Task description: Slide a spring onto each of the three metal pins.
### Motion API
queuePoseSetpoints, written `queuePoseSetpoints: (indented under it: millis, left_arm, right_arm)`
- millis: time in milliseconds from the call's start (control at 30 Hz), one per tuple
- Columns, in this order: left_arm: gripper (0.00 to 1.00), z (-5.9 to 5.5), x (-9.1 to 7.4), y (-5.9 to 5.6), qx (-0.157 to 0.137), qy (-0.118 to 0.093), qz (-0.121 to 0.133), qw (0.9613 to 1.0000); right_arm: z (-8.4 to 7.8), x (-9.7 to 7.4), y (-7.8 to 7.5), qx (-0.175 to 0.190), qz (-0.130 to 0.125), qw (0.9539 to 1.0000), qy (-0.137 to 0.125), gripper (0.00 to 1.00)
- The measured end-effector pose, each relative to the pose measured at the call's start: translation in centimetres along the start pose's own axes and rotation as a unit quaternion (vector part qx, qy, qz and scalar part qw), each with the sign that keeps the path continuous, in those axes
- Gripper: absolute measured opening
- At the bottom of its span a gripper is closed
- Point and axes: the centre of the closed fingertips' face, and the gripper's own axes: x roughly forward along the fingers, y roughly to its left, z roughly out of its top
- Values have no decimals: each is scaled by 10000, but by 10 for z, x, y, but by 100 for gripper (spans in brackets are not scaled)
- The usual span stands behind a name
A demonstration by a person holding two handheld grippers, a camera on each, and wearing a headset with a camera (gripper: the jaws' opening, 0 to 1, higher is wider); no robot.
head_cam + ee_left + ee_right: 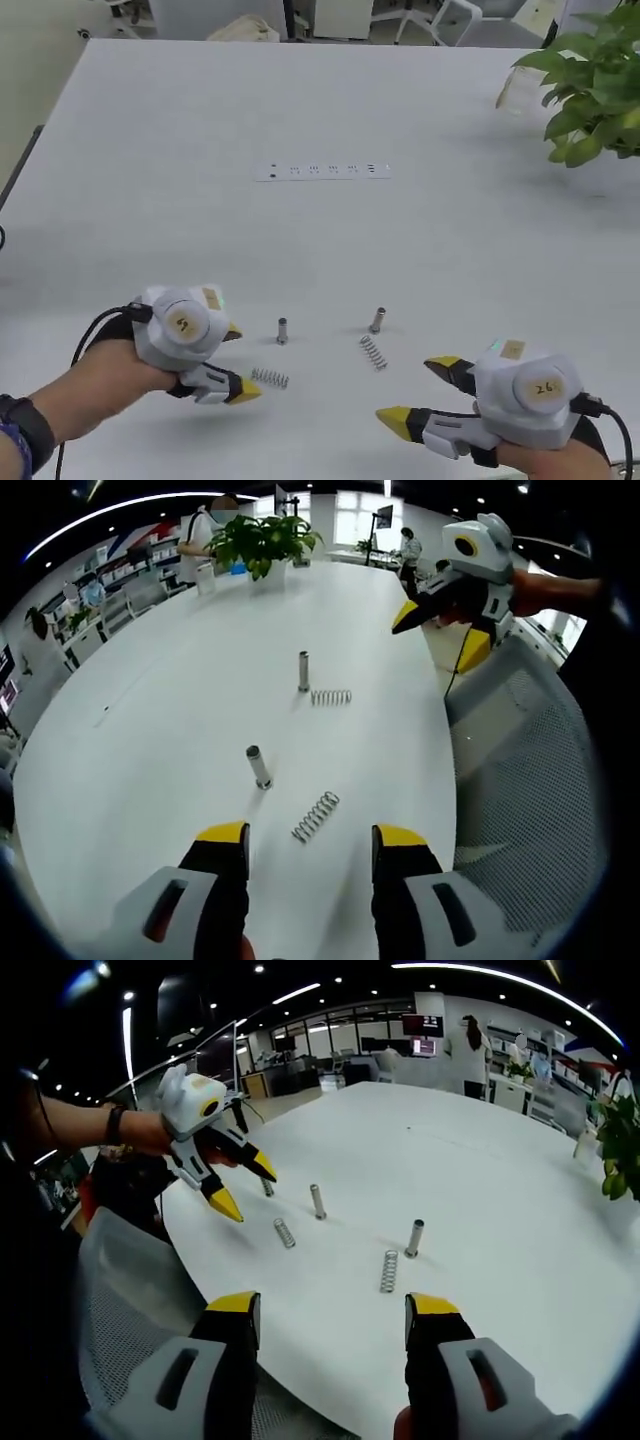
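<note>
- Plainly, nothing is threaded so far: two springs lie flat on the desk (180, 200) and two pins stand upright and bare
- The first spring (270, 378) lies a little in front of the first pin (282, 331). The second spring (373, 352) lies just beside the foot of the second pin (377, 320), and seems to be apart from it
- A third pin I cannot make out for sure. In the right gripper view a small thing sits by the other gripper's jaw, too small to tell
- The step in hand looks like picking up the first spring
- To do it well, I would close gently across the coils near one end so they are not crushed and the other end stays free
- Then I would lift the spring, turn it upright, centre its hollow over the pin's top and lower it straight
- The pin may tip if nudged sideways, so the other gripper could steady it
- The left gripper (240, 362) has its jaws spread wide and holds nothing. Its lower yellow tip is near the first spring but not touching it
- The right gripper (418, 392) is also wide open and empty, near the desk's front edge and short of the second spring
- Farther back on the desk lies a power strip (322, 171), well apart from the pins, and a plant (595, 85) stands at the far right corner
</note>
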Motion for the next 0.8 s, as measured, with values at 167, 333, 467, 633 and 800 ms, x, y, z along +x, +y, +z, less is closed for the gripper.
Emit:
queuePoseSetpoints:
  millis: [167,333,467,633,800]
  left_arm:
    - [39,-3,13,-2,134,169,-74,9997]
    - [35,-6,26,-5,185,250,-205,9993]
    - [31,-8,33,-8,192,293,-303,9989]
    - [27,-13,39,-9,190,386,-359,9984]
    - [24,-19,44,-10,149,442,-403,9981]
  right_arm:
    - [-2,0,1,20,-2,10000,9,56]
    - [-3,1,2,38,-11,10000,26,56]
    - [-2,0,2,54,-25,10000,28,56]
    - [-3,-1,0,78,-47,10000,41,56]
    - [-4,-1,-1,100,-58,9999,42,56]
